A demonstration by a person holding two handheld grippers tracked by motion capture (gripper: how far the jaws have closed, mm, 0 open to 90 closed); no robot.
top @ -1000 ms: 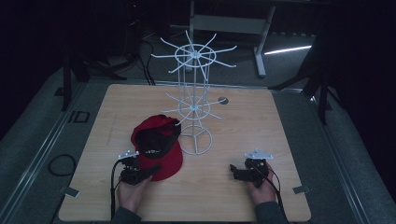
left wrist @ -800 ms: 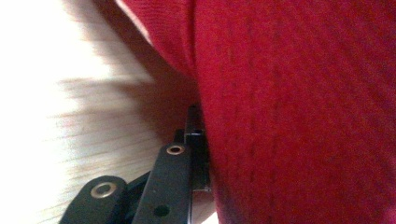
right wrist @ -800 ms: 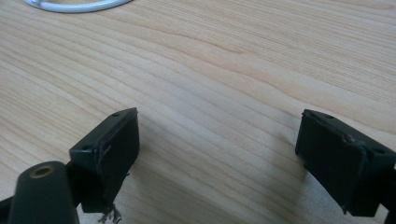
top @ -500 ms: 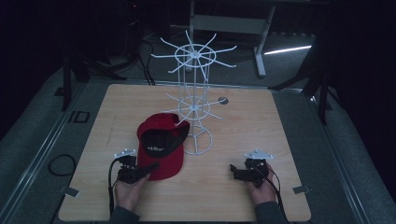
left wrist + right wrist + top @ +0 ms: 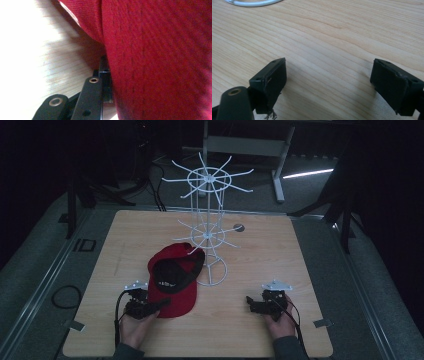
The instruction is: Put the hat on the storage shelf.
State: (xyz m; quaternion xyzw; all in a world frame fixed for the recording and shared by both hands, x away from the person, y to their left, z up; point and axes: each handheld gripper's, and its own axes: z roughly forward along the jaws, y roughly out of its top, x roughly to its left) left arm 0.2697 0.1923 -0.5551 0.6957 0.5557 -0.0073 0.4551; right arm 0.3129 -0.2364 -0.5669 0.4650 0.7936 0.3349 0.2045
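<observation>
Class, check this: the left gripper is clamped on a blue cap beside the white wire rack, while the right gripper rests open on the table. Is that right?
Not quite: the cap is red, not blue, as the high view shows. The left gripper is clamped on it beside the white wire rack, and the right gripper rests open on the table.

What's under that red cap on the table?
The red cap lies on the wooden table, its brim pinched by the left gripper. The cap covers whatever lies beneath its crown.
</observation>
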